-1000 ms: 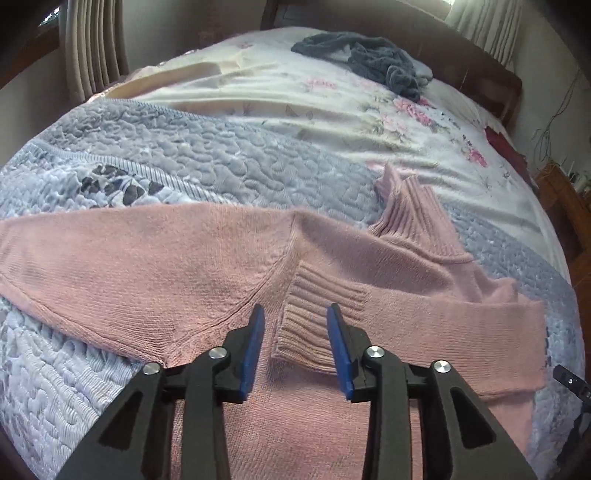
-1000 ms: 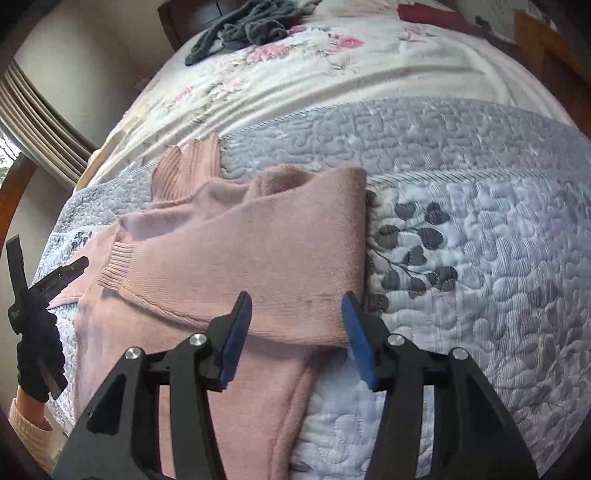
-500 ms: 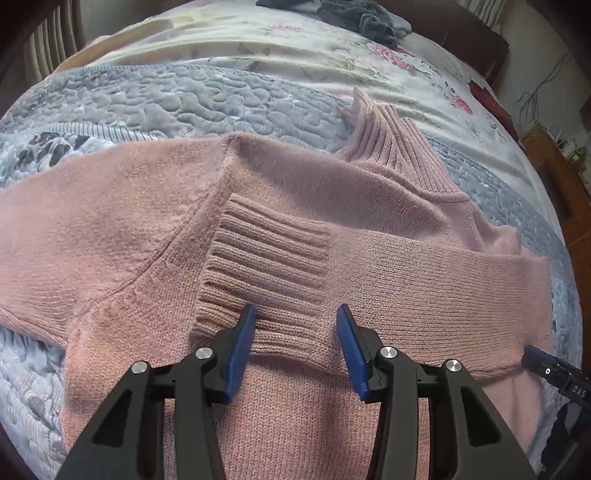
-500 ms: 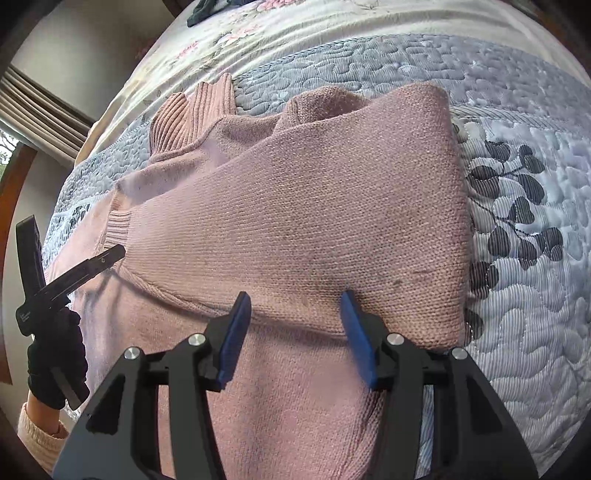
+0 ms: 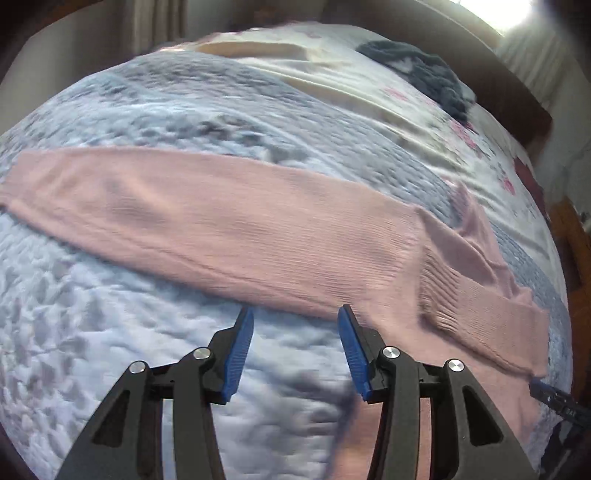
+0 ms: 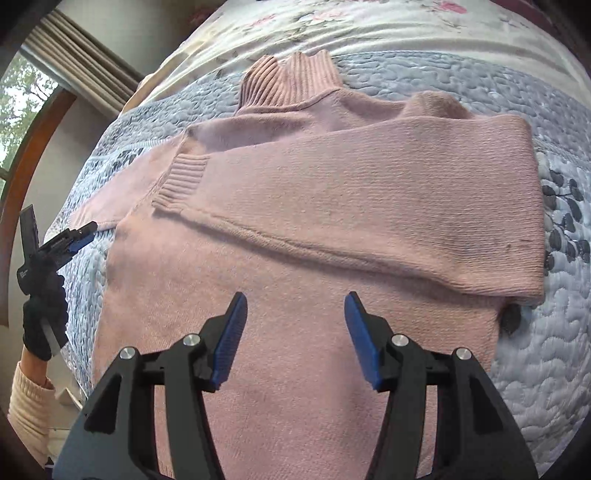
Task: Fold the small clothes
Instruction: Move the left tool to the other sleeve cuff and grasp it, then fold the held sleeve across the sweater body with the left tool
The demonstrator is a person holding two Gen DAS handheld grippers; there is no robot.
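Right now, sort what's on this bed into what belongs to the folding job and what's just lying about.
Job:
- pink sweater
- its outstretched sleeve
- left hand-held gripper
- right hand-held gripper

Lying about:
- dark grey garment
- floral sheet
- quilted grey bedspread

1. Left wrist view: looks forward between the left gripper (image 5: 295, 345) fingers, low over the quilt (image 5: 110, 332), facing up the bed toward the headboard (image 5: 509, 92); blurred.
2. Right wrist view: looks down between the right gripper (image 6: 295, 336) fingers, close above the pink sweater (image 6: 332, 221).
3. Shared: sweater (image 5: 258, 229), folded-in cuff (image 6: 184, 181), quilt; left gripper (image 6: 74, 240) visible at right view's left edge.
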